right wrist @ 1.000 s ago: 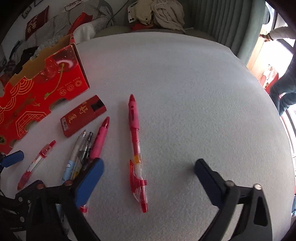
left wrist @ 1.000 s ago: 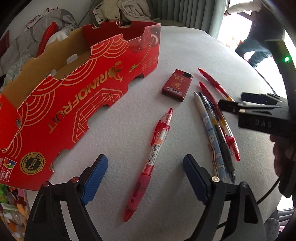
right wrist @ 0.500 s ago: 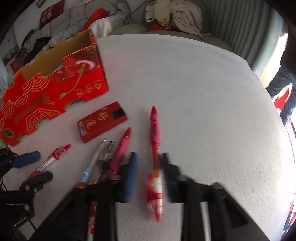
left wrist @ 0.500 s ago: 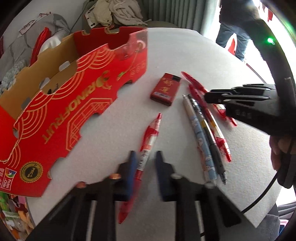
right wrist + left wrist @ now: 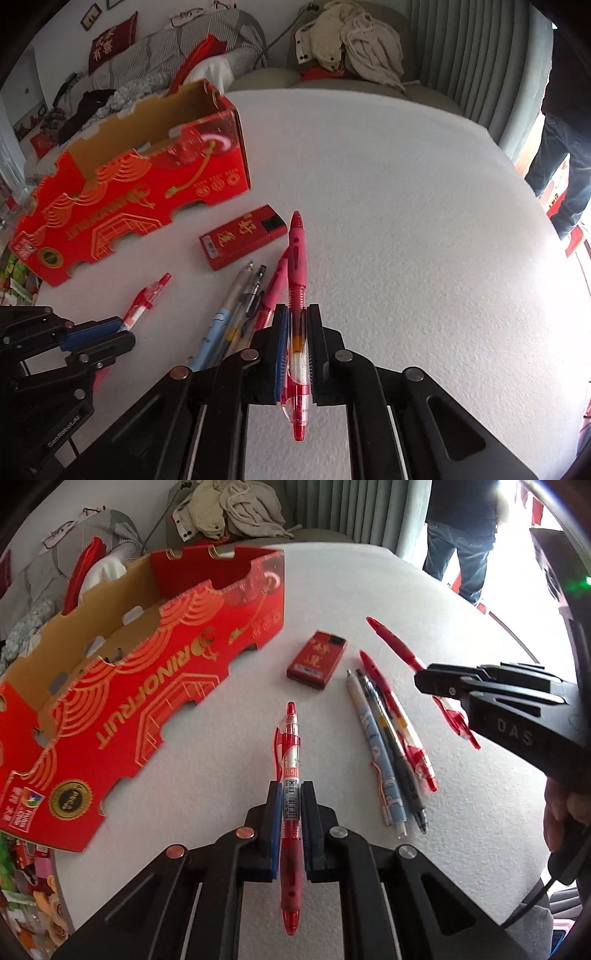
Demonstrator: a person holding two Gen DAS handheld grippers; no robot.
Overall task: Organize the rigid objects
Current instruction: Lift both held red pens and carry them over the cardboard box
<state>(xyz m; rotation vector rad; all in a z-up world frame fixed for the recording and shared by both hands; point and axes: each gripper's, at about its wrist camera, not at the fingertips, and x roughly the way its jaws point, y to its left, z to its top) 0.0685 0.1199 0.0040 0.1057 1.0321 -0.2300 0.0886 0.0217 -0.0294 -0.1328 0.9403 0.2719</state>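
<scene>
Two claws are at work over the white counter (image 5: 406,221), and each is clamped on a pen. Left claw (image 5: 291,797): jaws drawn narrow on a red gel pen (image 5: 290,760), gripped about mid-barrel, its clip end pointing away across the counter and its rubber grip end hanging back between the claw arms. Right claw (image 5: 297,321): jaws likewise narrow, pads pressed on a pink-and-red pen (image 5: 297,266), the clear clip end trailing back toward the camera and the coloured end pointing forward. Whether either pen has cleared the counter surface cannot be told for certain. Three further pens (image 5: 391,746) lie side by side on the counter between the two claws: a white-and-blue one, a dark grey one and a red one, touching or nearly touching along their lengths. A small flat red box (image 5: 317,659) with gold characters lies just beyond them. An open red cardboard carton (image 5: 147,686), printed with gold arcs and lettering, stands on the left part of the counter, its brown inside visible; no pens can be seen in it from either view. A hand (image 5: 565,816) grips the right tool's handle at the left view's edge. A standing person (image 5: 461,535) in dark trousers is beyond the far edge.
</scene>
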